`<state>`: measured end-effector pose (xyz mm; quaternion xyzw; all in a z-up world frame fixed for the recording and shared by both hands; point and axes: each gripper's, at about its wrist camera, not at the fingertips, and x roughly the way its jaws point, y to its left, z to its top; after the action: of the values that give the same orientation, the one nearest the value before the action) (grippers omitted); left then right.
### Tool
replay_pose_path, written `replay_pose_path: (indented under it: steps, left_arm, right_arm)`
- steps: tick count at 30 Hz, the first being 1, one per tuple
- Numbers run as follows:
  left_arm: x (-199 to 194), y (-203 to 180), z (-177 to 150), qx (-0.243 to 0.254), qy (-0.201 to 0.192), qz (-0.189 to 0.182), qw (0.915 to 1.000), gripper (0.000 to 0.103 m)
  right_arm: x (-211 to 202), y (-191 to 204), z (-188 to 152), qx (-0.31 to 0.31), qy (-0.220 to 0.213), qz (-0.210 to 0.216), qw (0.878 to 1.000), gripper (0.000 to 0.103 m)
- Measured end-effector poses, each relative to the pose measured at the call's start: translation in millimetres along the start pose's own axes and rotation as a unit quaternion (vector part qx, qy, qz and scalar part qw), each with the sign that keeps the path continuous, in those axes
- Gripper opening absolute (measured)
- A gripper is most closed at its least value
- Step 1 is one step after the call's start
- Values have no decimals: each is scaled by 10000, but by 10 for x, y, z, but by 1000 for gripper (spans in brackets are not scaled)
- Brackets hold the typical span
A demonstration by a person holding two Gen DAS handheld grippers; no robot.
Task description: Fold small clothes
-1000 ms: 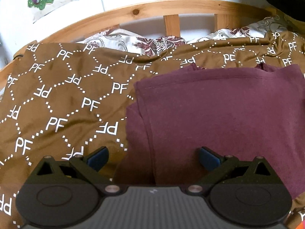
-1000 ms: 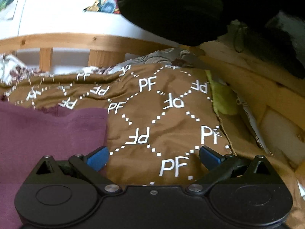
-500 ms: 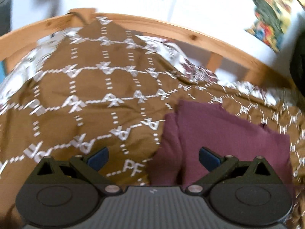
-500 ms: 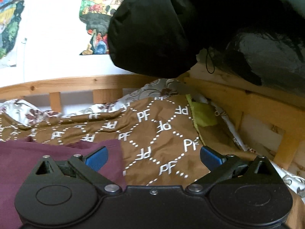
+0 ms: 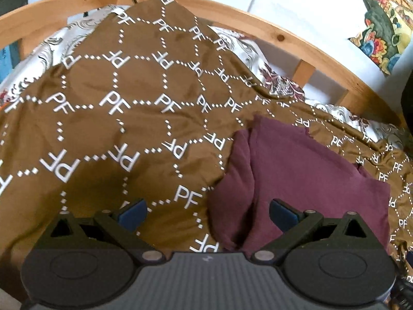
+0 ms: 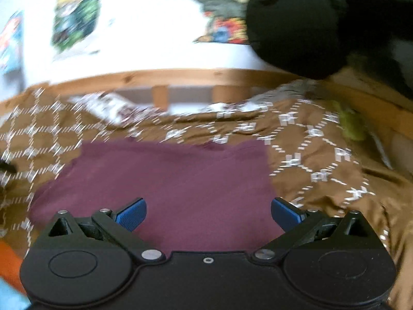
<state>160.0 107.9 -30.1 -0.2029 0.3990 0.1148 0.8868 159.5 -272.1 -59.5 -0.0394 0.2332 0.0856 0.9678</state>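
A maroon garment [image 5: 296, 175] lies folded flat on a brown sheet printed with white PF letters [image 5: 116, 118]. Its left edge is a rolled fold. My left gripper [image 5: 207, 213] is open and empty, hovering over that left edge, with the right pad above the cloth. In the blurred right wrist view the garment [image 6: 175, 180] spreads as a rectangle ahead. My right gripper [image 6: 208, 213] is open and empty above its near edge.
A wooden bed rail [image 5: 296, 41] curves along the far side, with a floral pillow [image 5: 281, 85] against it. A black bag [image 6: 322, 23] hangs at upper right. A green cloth [image 6: 351, 126] sits by the right rail. Posters hang on the white wall [image 6: 144, 33].
Both grippers have pulled back and up from the garment. The left view has swung left, the right view has swung left over the garment. Both stay open.
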Motion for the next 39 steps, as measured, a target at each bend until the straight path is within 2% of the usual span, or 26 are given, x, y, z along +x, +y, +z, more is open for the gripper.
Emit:
replay_pose_path:
  steps: [5, 10, 13, 16, 18, 19, 21, 22, 23, 24, 29, 39]
  left_arm:
    - [99, -69, -19, 76, 118, -159, 9998, 102]
    - [152, -224, -63, 374, 152, -501, 9979, 102]
    - [227, -336, -94, 600, 243, -560, 9963, 95]
    - [309, -413, -135, 774, 408, -568, 9945, 78]
    - [355, -438, -157, 842, 514, -576, 9935, 58]
    - [377, -444, -161, 850, 569, -590, 9930, 53]
    - [415, -443, -171, 835, 673, -631, 9922, 29]
    - [431, -440, -177, 836, 725, -625, 9919, 23]
    - [438, -444, -183, 863, 741, -586, 9918, 9]
    - [431, -453, -193, 923, 700, -523, 9919, 5]
    - [296, -476, -208, 1102, 430, -375, 9923, 3]
    - [291, -364, -229, 931, 809, -42, 9924, 2]
  right_arm:
    - [91, 236, -58, -503, 126, 178, 9985, 102]
    - [225, 222, -62, -434, 318, 169, 9984, 102]
    - [275, 153, -71, -294, 391, 121, 9987, 102]
    - [329, 102, -81, -165, 477, 89, 9987, 102]
    - [355, 79, -88, -115, 532, 92, 9985, 102]
    - [363, 73, -93, -100, 551, 96, 9984, 102]
    - [377, 66, -97, -84, 569, 98, 9983, 102]
    - [382, 66, -99, -84, 577, 99, 9983, 102]
    - [385, 69, -99, -88, 582, 103, 9982, 102]
    - [388, 69, -99, -92, 587, 111, 9982, 102]
    - [390, 72, -90, -102, 600, 166, 9980, 102]
    - [361, 77, -84, -78, 567, 88, 9983, 102]
